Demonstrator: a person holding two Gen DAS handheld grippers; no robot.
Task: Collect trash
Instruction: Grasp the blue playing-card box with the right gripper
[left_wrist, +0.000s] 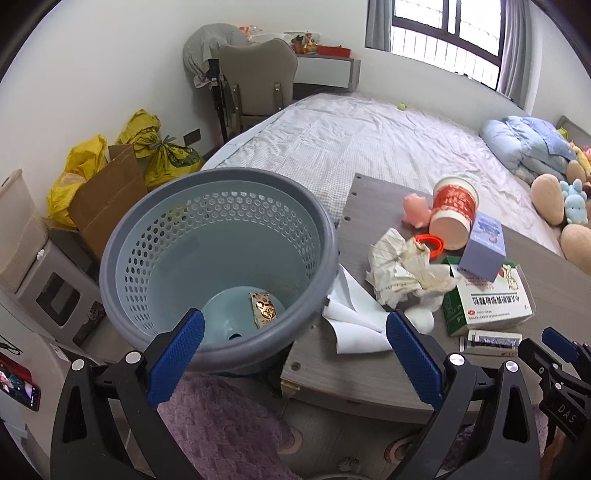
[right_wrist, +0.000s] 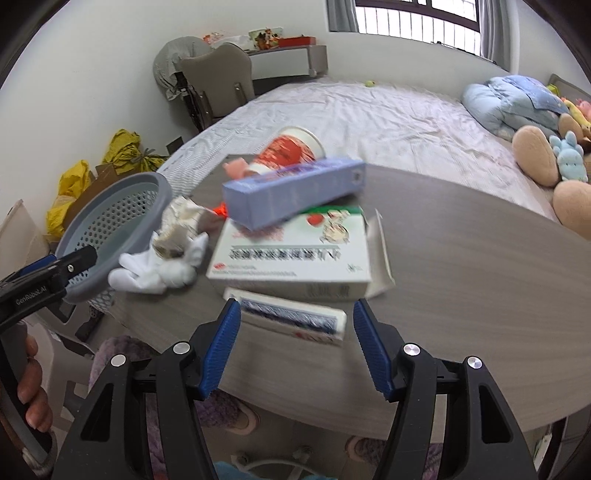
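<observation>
A grey perforated waste basket (left_wrist: 218, 266) stands left of the grey table (left_wrist: 369, 373) with a gold-red wrapper (left_wrist: 263, 308) at its bottom. My left gripper (left_wrist: 295, 347) is open and empty, above the basket's near rim and the table corner. On the table lie crumpled tissues (left_wrist: 402, 269), a white paper sheet (left_wrist: 354, 321), a green-white medicine box (right_wrist: 291, 254), a lilac box (right_wrist: 291, 195) on top of it, a tipped red-white paper cup (right_wrist: 291, 147) and a small flat blue-patterned box (right_wrist: 295, 317). My right gripper (right_wrist: 291, 343) is open, its jaws on either side of that small box.
An orange ring (left_wrist: 430, 245) and a pink toy (left_wrist: 415, 210) lie beside the cup. A bed (left_wrist: 369, 147) with plush toys (left_wrist: 561, 206) lies behind the table. Yellow bags (left_wrist: 85, 173) and a cardboard box (left_wrist: 107, 199) stand left of the basket. A purple rug (left_wrist: 218, 424) lies below.
</observation>
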